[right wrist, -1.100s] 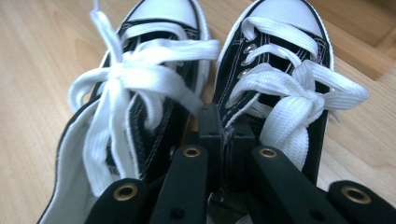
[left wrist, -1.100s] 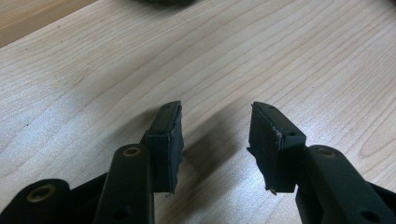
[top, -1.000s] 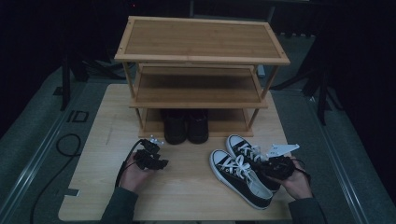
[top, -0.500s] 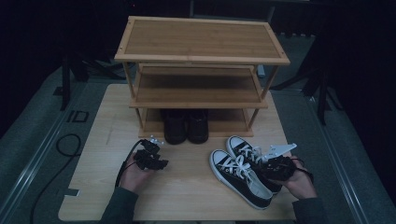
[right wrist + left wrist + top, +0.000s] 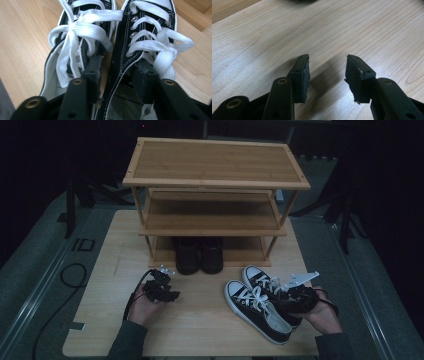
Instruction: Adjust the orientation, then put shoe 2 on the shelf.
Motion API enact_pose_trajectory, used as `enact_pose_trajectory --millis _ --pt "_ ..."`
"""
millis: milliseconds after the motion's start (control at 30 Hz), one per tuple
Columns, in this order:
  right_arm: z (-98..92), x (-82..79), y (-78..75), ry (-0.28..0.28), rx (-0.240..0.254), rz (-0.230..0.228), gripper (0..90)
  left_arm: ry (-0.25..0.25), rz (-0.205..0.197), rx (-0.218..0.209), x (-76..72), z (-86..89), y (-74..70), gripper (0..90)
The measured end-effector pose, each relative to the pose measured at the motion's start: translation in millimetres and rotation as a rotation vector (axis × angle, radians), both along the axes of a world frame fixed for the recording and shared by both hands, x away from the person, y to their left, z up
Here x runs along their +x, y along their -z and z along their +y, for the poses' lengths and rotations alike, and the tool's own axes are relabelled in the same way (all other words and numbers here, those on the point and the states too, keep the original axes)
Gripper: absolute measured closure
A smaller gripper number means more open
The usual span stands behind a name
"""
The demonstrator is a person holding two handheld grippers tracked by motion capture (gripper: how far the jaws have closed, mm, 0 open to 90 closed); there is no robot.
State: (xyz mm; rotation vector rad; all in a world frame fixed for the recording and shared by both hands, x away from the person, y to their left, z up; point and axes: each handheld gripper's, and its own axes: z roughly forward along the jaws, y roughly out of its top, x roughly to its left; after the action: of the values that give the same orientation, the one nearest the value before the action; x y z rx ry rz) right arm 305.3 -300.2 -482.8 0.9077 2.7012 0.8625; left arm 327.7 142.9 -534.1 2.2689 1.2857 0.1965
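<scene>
A pair of black canvas sneakers with white laces lies on the wooden table at the front right, toes pointing toward the rack. My right gripper sits at their heel ends. In the right gripper view its jaws have just been opening. One finger is inside the left sneaker and the other inside the right sneaker, with both inner collars between them, loose. My left gripper rests at the front left. It stands open over bare wood.
A three-tier bamboo shoe rack stands at the back of the table. A pair of black shoes sits on its lowest shelf, just beyond the left gripper. A cable loops on the grey floor at the left.
The right hand has shifted only slightly at the sneakers' heels. The sneakers and the left hand stay where they were.
</scene>
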Motion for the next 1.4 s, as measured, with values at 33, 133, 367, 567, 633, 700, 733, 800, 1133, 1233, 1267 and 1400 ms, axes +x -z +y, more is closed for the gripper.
enact_pose_trajectory --millis 33,133,367,567,633,700,733,800,1133,1233,1267,1400 --pt "-0.2 -0.6 -0.7 -0.004 -0.004 -0.002 55.5 -0.002 -0.003 -0.001 -0.4 -0.1 -0.5 54.5" --pt "-0.6 -2.6 -4.5 0.004 -0.007 -0.001 52.0 -0.001 -0.005 -0.001 -0.2 0.3 -1.1 54.3" --pt "-1.9 -5.5 -11.7 0.007 0.016 0.008 43.8 -0.001 -0.001 0.002 1.0 0.9 -0.1 54.3" --pt "-2.1 -8.5 -10.5 0.018 0.014 0.026 40.4 0.000 0.000 0.006 0.5 -0.5 0.8 54.0" --pt "-2.7 -10.1 -10.0 0.026 0.022 0.026 39.2 0.000 0.000 0.005 0.5 -0.7 0.7 54.0" --pt "-3.7 -10.9 -9.2 0.029 0.024 0.030 38.2 0.001 -0.002 0.004 0.4 -0.4 0.1 53.8" --pt "-3.8 -11.2 -8.3 0.036 0.025 0.030 37.9 -0.001 -0.004 0.003 0.4 -0.2 -0.2 53.3" --pt "-3.8 -11.3 -7.8 0.037 0.025 0.032 37.7 -0.003 -0.004 -0.001 0.3 0.0 -0.4 53.3" --pt "-6.5 -13.2 -9.4 0.046 0.033 0.035 37.0 -0.005 -0.003 0.006 0.2 -0.1 0.0 52.6" --pt "-6.8 -14.1 -8.8 0.045 0.025 0.036 36.7 -0.007 -0.005 0.002 -0.1 -0.2 -0.4 52.6" --pt "-6.6 -14.5 -8.8 0.048 0.023 0.040 36.1 -0.006 -0.006 0.001 0.0 0.0 -0.6 52.6" --pt "-5.1 -14.5 -7.5 0.048 0.019 0.040 35.3 -0.006 -0.004 0.002 0.6 0.2 0.0 52.6"
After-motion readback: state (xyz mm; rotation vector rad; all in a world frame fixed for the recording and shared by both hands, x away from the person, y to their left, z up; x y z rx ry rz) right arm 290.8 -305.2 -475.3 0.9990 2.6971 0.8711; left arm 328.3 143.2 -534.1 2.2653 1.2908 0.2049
